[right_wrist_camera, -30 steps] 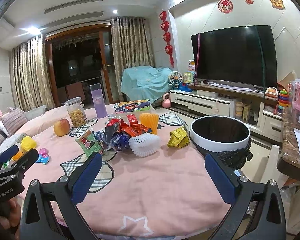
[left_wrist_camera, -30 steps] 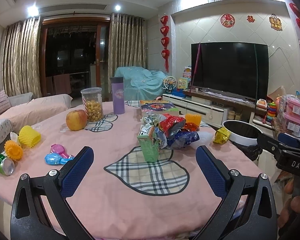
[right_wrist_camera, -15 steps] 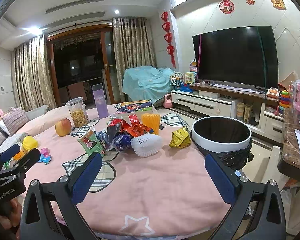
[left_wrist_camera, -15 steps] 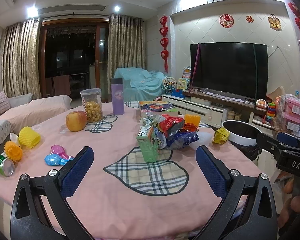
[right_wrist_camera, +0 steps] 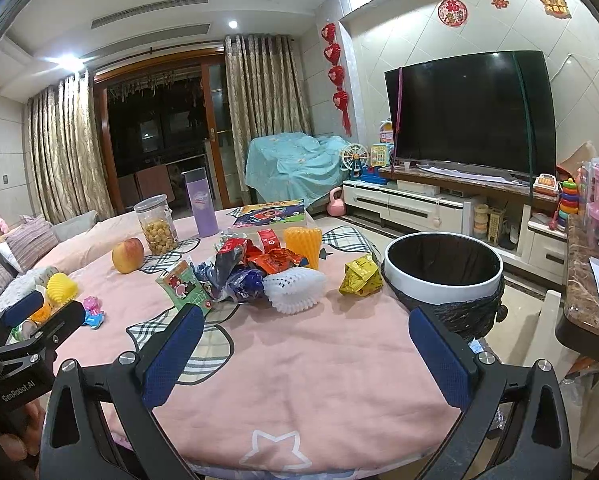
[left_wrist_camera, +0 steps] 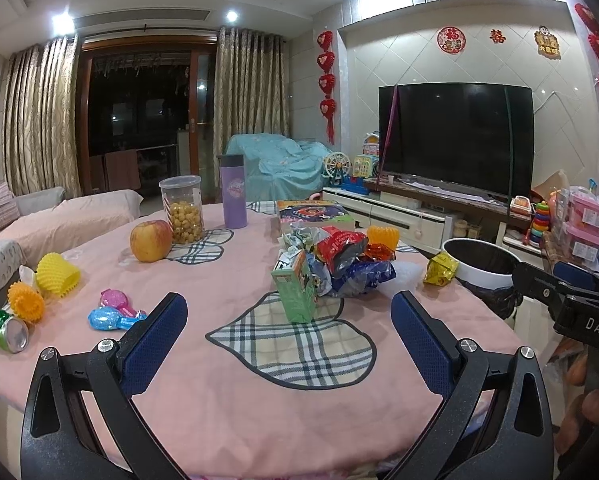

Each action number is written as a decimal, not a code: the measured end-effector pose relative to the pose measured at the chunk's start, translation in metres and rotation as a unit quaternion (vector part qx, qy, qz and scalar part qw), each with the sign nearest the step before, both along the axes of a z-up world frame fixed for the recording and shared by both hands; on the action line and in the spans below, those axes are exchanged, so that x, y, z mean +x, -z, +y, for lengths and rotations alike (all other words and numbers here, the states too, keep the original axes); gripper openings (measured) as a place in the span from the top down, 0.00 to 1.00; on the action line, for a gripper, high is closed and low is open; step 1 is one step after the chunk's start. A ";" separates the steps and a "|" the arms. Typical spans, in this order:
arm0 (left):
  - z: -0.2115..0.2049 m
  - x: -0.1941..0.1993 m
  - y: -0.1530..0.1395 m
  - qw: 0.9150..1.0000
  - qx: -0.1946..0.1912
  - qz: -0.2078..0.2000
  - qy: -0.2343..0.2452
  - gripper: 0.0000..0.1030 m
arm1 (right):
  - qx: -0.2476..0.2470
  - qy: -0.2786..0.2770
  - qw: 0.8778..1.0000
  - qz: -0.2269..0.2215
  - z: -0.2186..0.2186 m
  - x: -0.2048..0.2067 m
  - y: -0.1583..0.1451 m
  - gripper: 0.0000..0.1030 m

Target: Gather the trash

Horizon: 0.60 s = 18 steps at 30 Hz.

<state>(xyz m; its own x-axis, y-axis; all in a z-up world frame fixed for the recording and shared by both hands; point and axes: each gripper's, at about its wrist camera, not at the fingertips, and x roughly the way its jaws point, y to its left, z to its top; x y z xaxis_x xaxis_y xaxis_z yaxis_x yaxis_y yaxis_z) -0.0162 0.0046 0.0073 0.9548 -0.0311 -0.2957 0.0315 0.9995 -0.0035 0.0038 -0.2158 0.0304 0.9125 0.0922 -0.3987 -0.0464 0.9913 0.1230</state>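
Hovering almost unmoved over the last second, both grippers are staying released: left gripper (left_wrist_camera: pixel 289 332), right gripper (right_wrist_camera: pixel 305 344). Nothing is collected yet. On the desk (right_wrist_camera: pixel 299 380), the wrapper pile (right_wrist_camera: pixel 251 270) is lying at twelve o'clock, the bin (right_wrist_camera: pixel 443 276) at two.

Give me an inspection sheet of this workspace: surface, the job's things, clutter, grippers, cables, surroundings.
Surface: round table under a pink cloth with plaid patches.
Job's things: wrapper pile, green carton, white foam net, yellow packet on the table; bin with black liner at its right edge.
Clutter: apple, snack jar, purple bottle, can.
Grippers: left gripper and right gripper open, empty, above the table.
Cables: nothing seen.
Surroundings: television, curtains.
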 end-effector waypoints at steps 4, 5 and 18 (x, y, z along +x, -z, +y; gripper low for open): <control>0.000 0.000 0.001 1.000 -0.001 0.001 -0.001 0.00 | 0.005 -0.002 1.000 0.003 0.003 0.000 0.001 0.00; 0.001 0.001 0.002 1.000 -0.001 0.002 -0.001 0.00 | 0.006 -0.003 1.000 0.005 0.003 0.000 0.001 0.00; 0.010 0.030 0.025 0.999 -0.003 0.046 -0.010 0.00 | 0.012 -0.020 0.999 0.043 -0.001 0.026 0.022 0.00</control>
<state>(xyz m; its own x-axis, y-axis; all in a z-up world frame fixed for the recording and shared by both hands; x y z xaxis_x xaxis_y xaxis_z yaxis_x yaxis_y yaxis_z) 0.0141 0.0149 -0.0179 0.9244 -0.0140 -0.3813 0.0106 0.9999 -0.0112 0.0296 -0.2164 0.0086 0.8705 0.1379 -0.4725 -0.0739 0.9857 0.1516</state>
